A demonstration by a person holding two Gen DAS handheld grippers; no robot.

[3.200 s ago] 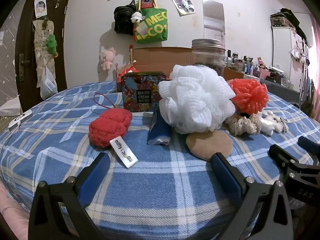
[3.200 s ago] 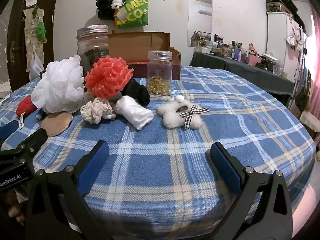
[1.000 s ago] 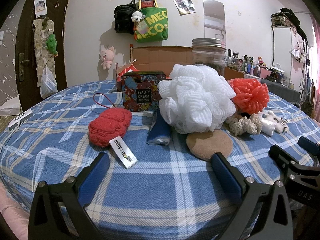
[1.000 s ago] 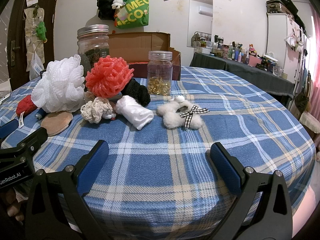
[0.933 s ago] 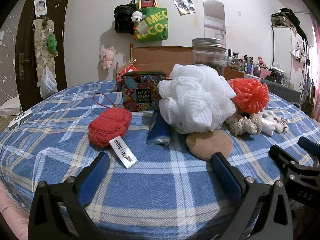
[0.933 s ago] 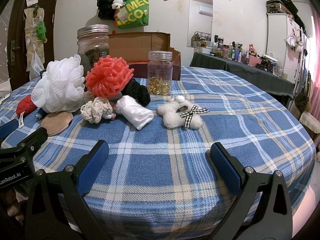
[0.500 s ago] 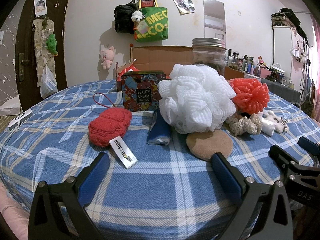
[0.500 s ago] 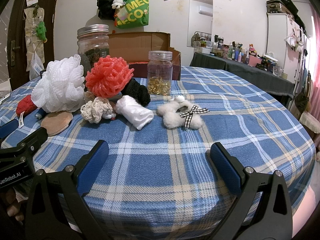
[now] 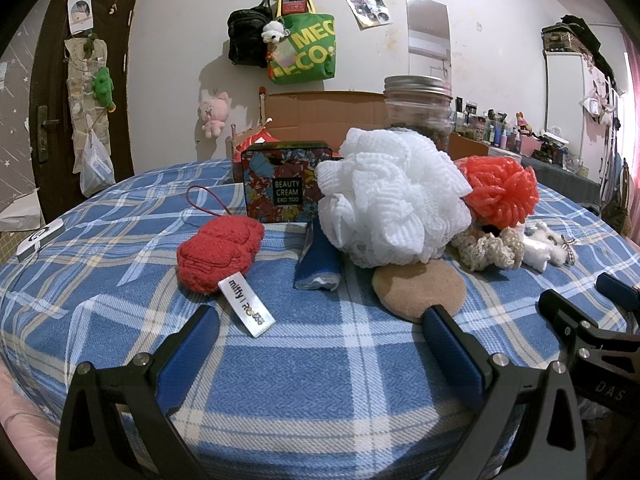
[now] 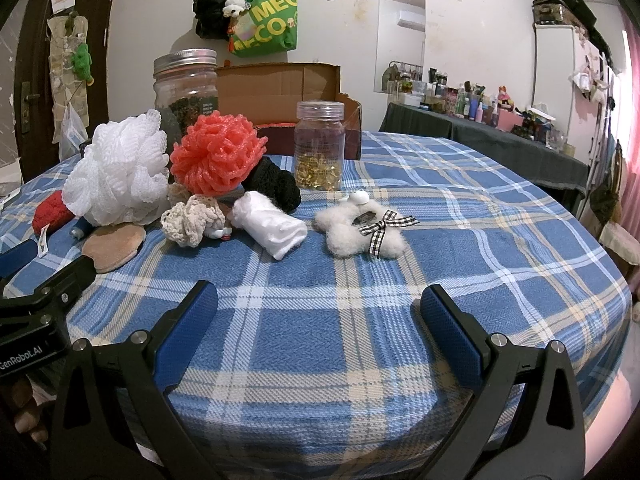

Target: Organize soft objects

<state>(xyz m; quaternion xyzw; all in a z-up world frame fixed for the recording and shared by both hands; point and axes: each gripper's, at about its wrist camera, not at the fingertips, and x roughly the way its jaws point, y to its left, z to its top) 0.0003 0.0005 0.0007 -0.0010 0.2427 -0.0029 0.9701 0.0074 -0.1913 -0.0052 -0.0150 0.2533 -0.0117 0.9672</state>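
The white bath puff (image 9: 390, 196) stands in the middle of the heap on the blue plaid tablecloth (image 9: 320, 360), and all places here are given from it. Far to its left, near the cloth's left edge, lies a small white device (image 9: 40, 234). Closer on the left lies the red knitted toy (image 9: 220, 254) with its tag (image 9: 246, 307) pointing toward the near edge. Behind and left of the puff stands the floral tin (image 9: 286, 182). A rolled blue cloth (image 9: 318, 264) touches the puff's lower left side. Just in front of the puff lies the tan round pad (image 9: 420, 290), partly under it. To the right sit the coral puff (image 10: 218, 154), the cream crocheted scrunchie (image 10: 192, 220), the black knitted piece (image 10: 278, 188), the white rolled cloth (image 10: 270, 228) and then the fluffy white toy with a checked bow (image 10: 362, 230). Right of that toy the tablecloth runs bare to its right edge.

The left gripper (image 9: 320, 328) is spread wide above the bare near strip of cloth, holding nothing. The right gripper (image 10: 318, 300) is also spread wide and holds nothing, over the near bare cloth, front-right of the puff.
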